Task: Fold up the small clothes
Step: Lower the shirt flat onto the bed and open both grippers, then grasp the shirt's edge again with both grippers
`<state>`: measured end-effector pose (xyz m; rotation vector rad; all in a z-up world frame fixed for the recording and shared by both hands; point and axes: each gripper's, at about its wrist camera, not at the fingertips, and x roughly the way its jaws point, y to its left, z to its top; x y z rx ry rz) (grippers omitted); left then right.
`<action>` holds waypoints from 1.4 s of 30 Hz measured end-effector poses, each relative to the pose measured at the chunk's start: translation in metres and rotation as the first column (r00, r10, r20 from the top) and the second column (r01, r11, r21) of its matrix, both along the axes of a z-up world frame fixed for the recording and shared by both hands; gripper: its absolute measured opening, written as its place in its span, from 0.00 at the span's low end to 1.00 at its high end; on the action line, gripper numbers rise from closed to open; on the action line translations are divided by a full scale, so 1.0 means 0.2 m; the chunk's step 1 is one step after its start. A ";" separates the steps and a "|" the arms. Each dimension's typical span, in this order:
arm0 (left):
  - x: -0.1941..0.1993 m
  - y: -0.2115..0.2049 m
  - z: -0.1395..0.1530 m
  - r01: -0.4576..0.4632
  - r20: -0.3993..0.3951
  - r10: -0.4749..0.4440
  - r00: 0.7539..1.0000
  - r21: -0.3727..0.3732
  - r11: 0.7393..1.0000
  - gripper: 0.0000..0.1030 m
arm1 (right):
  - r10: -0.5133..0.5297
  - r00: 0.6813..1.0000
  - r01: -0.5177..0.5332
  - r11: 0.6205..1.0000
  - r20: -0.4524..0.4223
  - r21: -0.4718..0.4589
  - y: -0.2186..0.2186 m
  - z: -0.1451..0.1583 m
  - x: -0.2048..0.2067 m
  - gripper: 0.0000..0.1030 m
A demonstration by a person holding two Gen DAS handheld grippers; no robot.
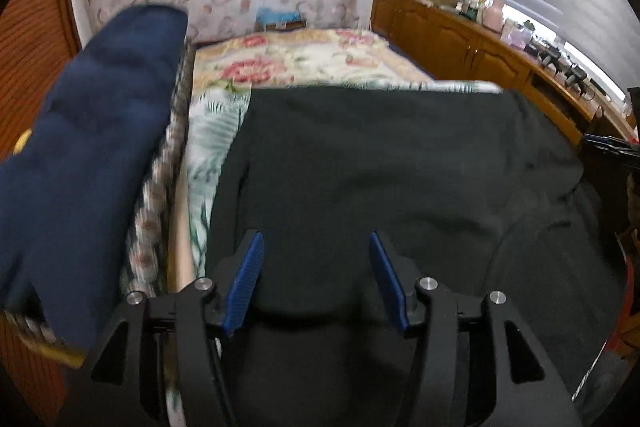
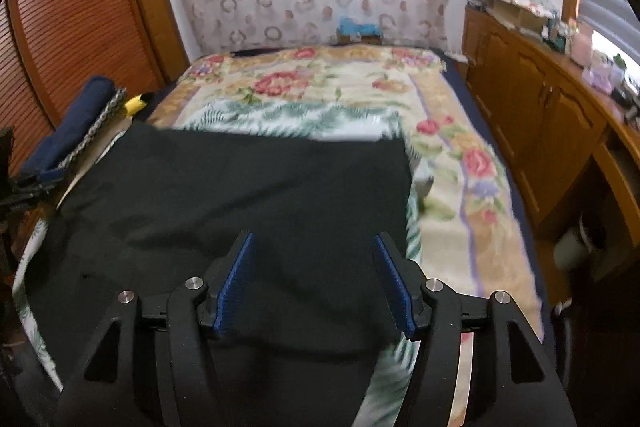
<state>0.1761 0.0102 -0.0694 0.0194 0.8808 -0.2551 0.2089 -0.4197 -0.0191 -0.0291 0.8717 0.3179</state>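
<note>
Left gripper (image 1: 316, 247) and right gripper (image 2: 316, 247), fingers wide open and holding nothing, are hovering over the black garment (image 2: 248, 195) lying on the bed (image 2: 460, 187); a shallow pinch risks bunching the fold.

The left hand-held gripper (image 1: 316, 243) hangs over a big dark green cloth (image 1: 400, 167) with its blue pads (image 1: 246, 281) wide apart. The cloth lies flat on a bed with a flowery blanket (image 1: 288, 63). A folded dark blue cloth (image 1: 88, 155) sits to the left. Brown wooden cupboards (image 1: 448, 39) stand on the right.
</note>
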 end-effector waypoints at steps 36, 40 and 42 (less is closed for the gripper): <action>-0.01 0.08 -0.14 -0.153 -0.058 0.147 0.987 -0.113 0.982 0.52 | -0.106 0.990 0.108 0.994 -0.089 0.021 0.02 -0.26 -0.05 0.61; 0.01 0.06 -0.14 -0.137 -0.041 0.133 0.990 -0.112 0.984 0.43 | -0.111 0.991 0.112 0.994 -0.078 0.017 0.03 -0.26 -0.04 0.61; 0.01 0.06 -0.15 -0.132 -0.038 0.129 0.991 -0.103 0.986 0.35 | -0.107 0.992 0.108 0.994 -0.073 0.005 0.04 -0.26 -0.05 0.61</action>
